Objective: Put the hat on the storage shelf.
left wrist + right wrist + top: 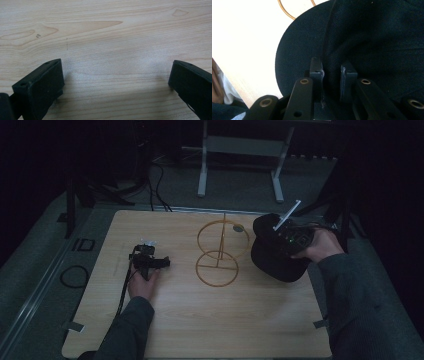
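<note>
**Right gripper clamped on a black cap beside the wire stand**

A black cap [277, 255] sat at the table's three o'clock side, just right of a gold wire stand [218, 252] that occupied the centre of the wooden table [210, 320]. The right gripper [280, 240] pinched the cap. In the right gripper view its two jaws stood close together with a fold of the cap's dark cloth [332, 75] squeezed between the pads, near where the crown met the brim [297, 50]. The brim curved away toward nine o'clock in that view, and a loop of the wire stand [287, 11] showed past it at twelve o'clock. From the high view the right hand [320, 246] gripped the tool from the three o'clock side, and a pale flat piece rose from the gripper's top toward one o'clock.

The left gripper [150, 262] was at nine o'clock of the stand, well apart from it, with the left hand [142, 285] behind it at six o'clock. In the left gripper view its jaws stood wide apart, one at seven o'clock and one at four o'clock, with bare wood grain [112, 50] between them and nothing held.

The stand showed two rings, one at twelve o'clock above the other, joined by an upright rod.
</note>
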Demonstrator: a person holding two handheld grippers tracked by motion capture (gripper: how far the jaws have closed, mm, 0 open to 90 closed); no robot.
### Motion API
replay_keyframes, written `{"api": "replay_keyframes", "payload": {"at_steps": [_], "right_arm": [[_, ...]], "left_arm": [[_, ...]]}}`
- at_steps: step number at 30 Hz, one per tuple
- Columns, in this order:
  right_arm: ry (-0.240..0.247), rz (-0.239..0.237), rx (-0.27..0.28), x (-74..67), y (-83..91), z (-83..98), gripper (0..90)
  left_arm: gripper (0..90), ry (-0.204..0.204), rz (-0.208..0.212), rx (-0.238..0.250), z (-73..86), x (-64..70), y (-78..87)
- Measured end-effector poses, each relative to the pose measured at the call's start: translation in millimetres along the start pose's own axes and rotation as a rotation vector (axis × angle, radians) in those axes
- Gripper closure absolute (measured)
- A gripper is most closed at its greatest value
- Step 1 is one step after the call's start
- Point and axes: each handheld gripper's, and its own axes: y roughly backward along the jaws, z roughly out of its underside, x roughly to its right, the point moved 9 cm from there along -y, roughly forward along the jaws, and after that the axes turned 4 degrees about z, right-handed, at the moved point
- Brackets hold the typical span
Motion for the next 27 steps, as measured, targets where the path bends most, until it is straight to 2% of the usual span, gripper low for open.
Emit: {"api": "replay_keyframes", "payload": {"at_steps": [7, 17, 27], "right_arm": [[0.010, 0.005, 0.007, 1.4, 6.3, -2.4, 76.9], [0.009, 0.044, 0.033, 3.9, 20.1, -5.6, 79.5], [0.021, 0.048, 0.070, 2.7, 33.6, -13.5, 79.5]], "left_arm": [[0.0, 0.001, 0.000, 0.001, -0.1, 0.0, -0.1], [0.0, 0.001, 0.000, 0.002, -0.2, 0.1, -0.2], [0.0, 0.001, 0.000, 0.002, -0.2, 0.1, -0.2]]}}
